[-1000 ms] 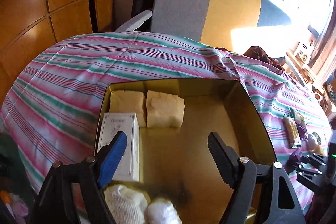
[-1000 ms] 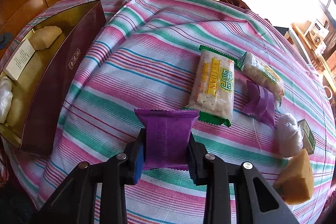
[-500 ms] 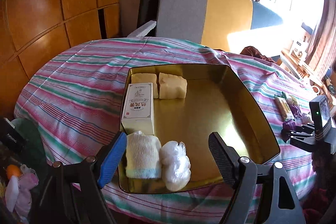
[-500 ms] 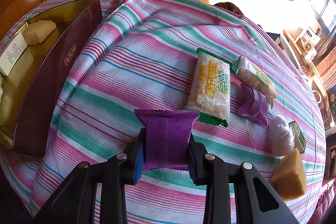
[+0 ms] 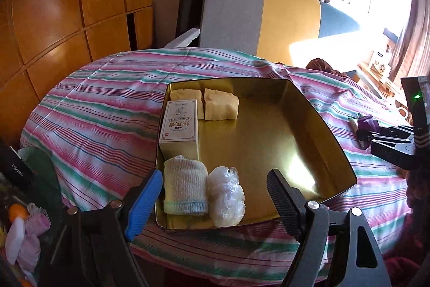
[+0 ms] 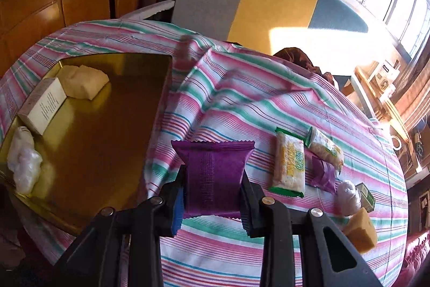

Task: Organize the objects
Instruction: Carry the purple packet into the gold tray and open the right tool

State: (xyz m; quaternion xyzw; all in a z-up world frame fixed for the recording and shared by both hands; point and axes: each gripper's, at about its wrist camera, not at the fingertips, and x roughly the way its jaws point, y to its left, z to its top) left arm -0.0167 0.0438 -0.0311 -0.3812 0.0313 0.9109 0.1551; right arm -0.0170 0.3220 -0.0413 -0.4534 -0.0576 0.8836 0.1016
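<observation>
Striped cloth in pink, green and white covers the bench (image 5: 102, 109), with wood panelling and a grey-and-yellow chair behind. Near the bench's left edge sits a gold tray (image 5: 317, 120); along its left wall lie two pale yellow blocks (image 5: 220, 104), a white carton (image 5: 180, 125), a knitted roll (image 5: 185, 187) and a plastic-wrapped lump (image 5: 225, 198). Left tongs (image 5: 215, 201) stand wide and empty over the tray's near edge. Right tongs (image 6: 212, 192) pinch a purple packet (image 6: 212, 174), held above the cloth just right of the tray. More snack packets (image 6: 290, 166) lie toward the bench's right edge.
</observation>
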